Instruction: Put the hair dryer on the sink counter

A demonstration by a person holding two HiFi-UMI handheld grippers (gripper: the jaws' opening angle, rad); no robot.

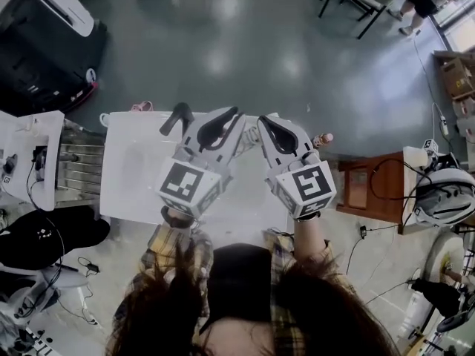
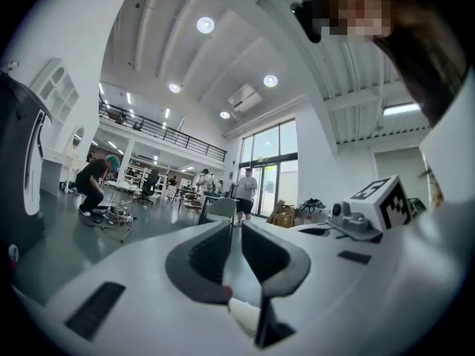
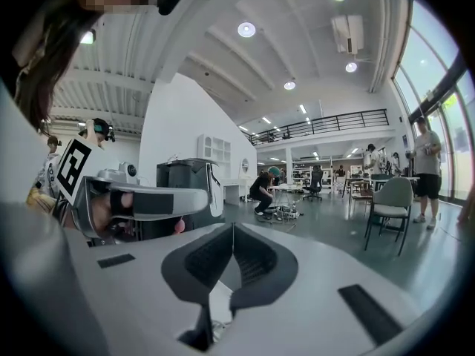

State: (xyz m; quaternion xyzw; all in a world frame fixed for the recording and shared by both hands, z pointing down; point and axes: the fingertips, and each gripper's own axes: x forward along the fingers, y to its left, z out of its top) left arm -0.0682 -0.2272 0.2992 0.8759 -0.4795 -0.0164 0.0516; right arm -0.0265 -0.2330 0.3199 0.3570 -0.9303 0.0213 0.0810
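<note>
Head view: left tongs (image 1: 226, 117) and right tongs (image 1: 266, 122) held up side by side over the white bench (image 1: 126, 191). Black hair dryer (image 1: 177, 117) at the bench's far edge, just left of the left tongs, not touched by either.

Left gripper view: tongs (image 2: 236, 228) a narrow slit apart, nothing between, aimed out across the hall.

Right gripper view: tongs (image 3: 233, 228) pressed together tip to tip, empty.

Left gripper (image 2: 235, 228): jaws held a narrow slit apart, nothing gripped between them.
Marker cube (image 2: 386, 202): seen at right.
Crouching person (image 2: 95, 184): seen far left.
Standing person (image 2: 246, 193): placed before windows.
</note>
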